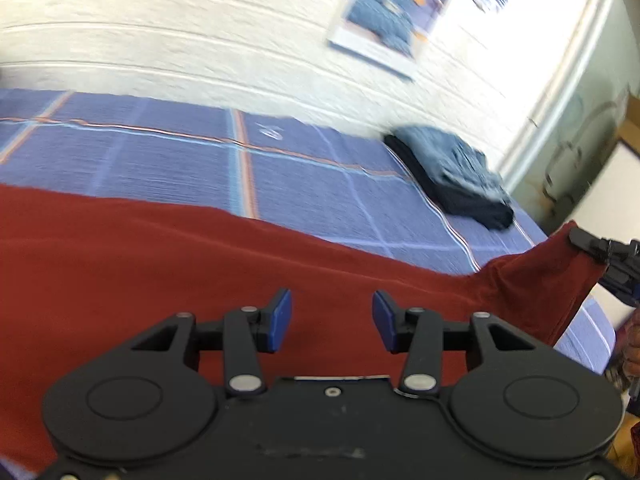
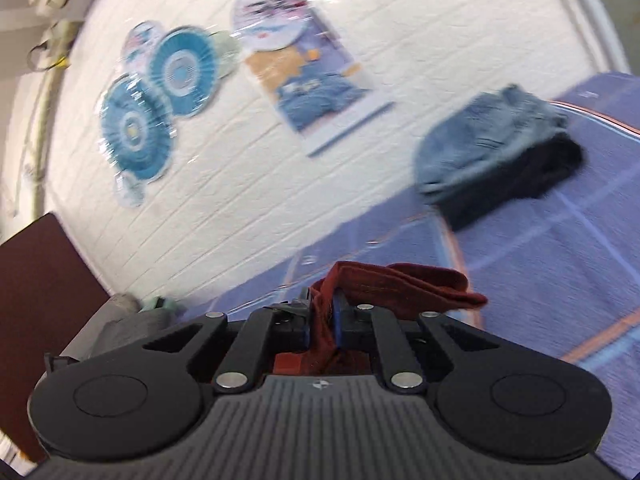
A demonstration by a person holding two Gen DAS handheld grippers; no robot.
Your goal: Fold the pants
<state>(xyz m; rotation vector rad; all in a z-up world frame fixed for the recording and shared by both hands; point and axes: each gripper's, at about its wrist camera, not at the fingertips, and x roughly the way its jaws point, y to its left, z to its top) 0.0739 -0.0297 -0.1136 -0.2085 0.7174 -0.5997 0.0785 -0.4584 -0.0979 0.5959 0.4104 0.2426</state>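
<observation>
Dark red pants (image 1: 140, 264) lie spread over a blue checked bedsheet (image 1: 320, 176) in the left wrist view. My left gripper (image 1: 331, 320) hovers above the red cloth with its blue pads apart and nothing between them. At the right edge of that view my right gripper (image 1: 588, 245) lifts a corner of the pants off the bed. In the right wrist view my right gripper (image 2: 322, 316) is shut on a bunched fold of the red pants (image 2: 396, 280), which rises between its fingers.
A folded stack of blue denim and dark clothes (image 1: 452, 172) sits on the bed near the white brick wall (image 1: 180, 32); the same stack (image 2: 496, 148) shows in the right wrist view. A poster (image 2: 316, 80) and paper fans (image 2: 156, 100) hang on the wall.
</observation>
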